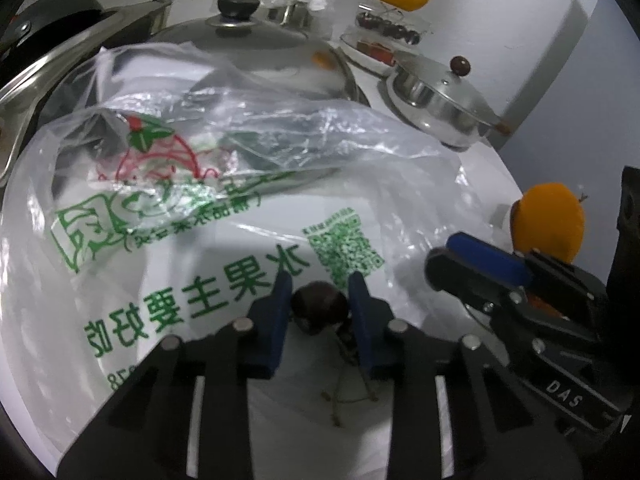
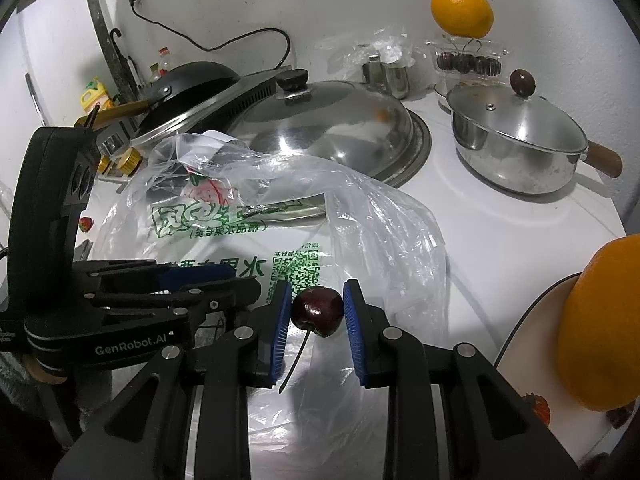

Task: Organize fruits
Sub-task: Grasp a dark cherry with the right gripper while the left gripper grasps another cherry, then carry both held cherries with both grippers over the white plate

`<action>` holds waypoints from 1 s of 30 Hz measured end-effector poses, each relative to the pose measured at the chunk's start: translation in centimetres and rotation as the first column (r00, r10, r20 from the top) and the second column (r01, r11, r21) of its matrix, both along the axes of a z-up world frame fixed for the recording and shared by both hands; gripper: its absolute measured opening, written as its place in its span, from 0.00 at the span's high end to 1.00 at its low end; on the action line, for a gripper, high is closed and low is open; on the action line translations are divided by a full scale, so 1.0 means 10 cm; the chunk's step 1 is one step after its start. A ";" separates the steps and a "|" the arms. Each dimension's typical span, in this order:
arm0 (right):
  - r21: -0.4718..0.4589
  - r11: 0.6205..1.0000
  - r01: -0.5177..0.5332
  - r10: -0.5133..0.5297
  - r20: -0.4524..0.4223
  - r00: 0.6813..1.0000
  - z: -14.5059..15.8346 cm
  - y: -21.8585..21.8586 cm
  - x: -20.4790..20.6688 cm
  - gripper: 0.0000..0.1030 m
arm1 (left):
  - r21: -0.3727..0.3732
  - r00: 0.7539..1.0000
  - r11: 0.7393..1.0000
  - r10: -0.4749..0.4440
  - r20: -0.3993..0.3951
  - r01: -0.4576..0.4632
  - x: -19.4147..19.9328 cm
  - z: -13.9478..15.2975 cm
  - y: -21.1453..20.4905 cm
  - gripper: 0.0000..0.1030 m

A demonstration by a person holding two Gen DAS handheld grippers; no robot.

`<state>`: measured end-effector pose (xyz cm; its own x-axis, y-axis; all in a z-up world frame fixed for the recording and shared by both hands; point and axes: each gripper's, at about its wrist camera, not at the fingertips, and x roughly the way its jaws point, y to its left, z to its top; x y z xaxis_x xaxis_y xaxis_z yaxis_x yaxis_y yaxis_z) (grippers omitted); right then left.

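Cherry (image 2: 318, 311) between right hand-held gripper (image 2: 317, 312) pads

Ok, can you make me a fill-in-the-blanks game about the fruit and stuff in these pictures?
1. The right gripper is shut on a dark red ____.
2. The writing printed on the plastic bag is coloured ____.
3. The fruit sitting on top of the clear box is an ____.
Missing words: cherry, green, orange.
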<state>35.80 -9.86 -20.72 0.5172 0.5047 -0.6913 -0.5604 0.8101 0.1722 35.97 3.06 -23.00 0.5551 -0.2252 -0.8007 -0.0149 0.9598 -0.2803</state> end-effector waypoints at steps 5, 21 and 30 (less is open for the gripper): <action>-0.003 1.000 0.002 -0.002 0.012 1.000 0.05 0.00 -0.03 0.72 | -0.005 1.000 1.000 -0.010 0.019 0.010 -0.06 0.05 -0.02 0.71; -0.008 1.000 0.016 -0.015 0.074 0.997 0.30 -0.04 -0.22 0.72 | 0.025 0.994 1.000 -0.011 0.106 0.009 -0.31 0.39 0.00 0.71; 0.001 1.000 0.029 -0.029 0.111 0.993 0.45 -0.13 -0.38 0.72 | 0.036 0.990 0.999 -0.016 0.142 0.011 -0.44 0.55 -0.07 0.71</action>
<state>32.03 -11.19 -16.18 0.6049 0.4882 -0.6291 -0.5525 0.8262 0.1098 31.61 2.35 -17.51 0.6608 -0.2063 -0.7216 0.0353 0.9690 -0.2447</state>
